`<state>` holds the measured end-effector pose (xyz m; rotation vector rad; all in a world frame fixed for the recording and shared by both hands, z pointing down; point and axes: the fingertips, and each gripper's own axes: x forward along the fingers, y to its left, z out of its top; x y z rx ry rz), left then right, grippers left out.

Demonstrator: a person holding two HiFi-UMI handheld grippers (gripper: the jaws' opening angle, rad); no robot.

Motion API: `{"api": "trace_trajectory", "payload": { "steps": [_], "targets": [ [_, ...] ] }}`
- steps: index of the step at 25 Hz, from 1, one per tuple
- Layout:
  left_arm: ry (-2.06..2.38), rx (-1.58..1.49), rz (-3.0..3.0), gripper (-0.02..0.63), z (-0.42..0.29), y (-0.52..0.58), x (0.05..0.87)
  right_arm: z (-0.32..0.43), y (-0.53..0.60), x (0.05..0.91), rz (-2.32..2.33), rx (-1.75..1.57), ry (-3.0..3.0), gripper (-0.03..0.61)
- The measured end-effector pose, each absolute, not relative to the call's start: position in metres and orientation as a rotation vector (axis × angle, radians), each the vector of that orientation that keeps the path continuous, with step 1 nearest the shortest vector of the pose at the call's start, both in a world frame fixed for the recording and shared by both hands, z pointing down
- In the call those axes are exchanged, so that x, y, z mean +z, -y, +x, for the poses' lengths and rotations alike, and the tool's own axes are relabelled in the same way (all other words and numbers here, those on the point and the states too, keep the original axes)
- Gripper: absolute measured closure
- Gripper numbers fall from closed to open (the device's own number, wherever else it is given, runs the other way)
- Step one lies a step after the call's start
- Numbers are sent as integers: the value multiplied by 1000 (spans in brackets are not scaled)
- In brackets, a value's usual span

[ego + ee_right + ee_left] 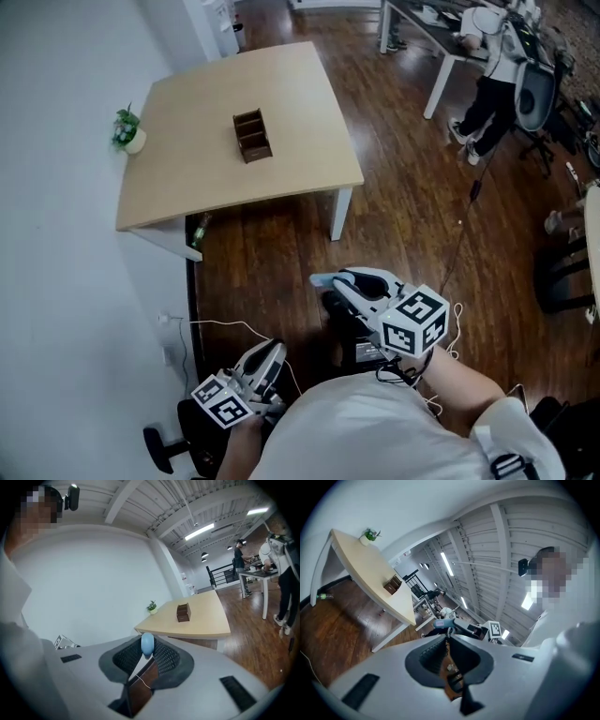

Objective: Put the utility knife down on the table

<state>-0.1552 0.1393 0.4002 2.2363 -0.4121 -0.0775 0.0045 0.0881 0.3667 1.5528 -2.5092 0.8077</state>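
Right gripper view shows the right gripper (147,656) pinching the pale blue utility knife (147,643), its end pointing at the table (206,620) far ahead, probably for laying it down there. The left gripper (446,643) is pressed together, empty.

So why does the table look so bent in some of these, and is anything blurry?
Left gripper view: wide-angle lens bows the table edge, ceiling lights glare, black corners. Right gripper view: same rounding, the knife between the jaws slightly soft. Head view: straighter, evenly lit, sharp.
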Motion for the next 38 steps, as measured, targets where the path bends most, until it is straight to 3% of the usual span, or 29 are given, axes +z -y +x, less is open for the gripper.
{"api": "trace_trajectory", "payload": {
  "steps": [17, 38],
  "targets": [
    [748, -126, 2192, 609, -116, 28, 382, 57, 181, 404, 1286, 700, 2552, 508],
    [872, -139, 2063, 609, -111, 100, 408, 17, 385, 495, 931, -15, 2338, 508]
  ]
}}
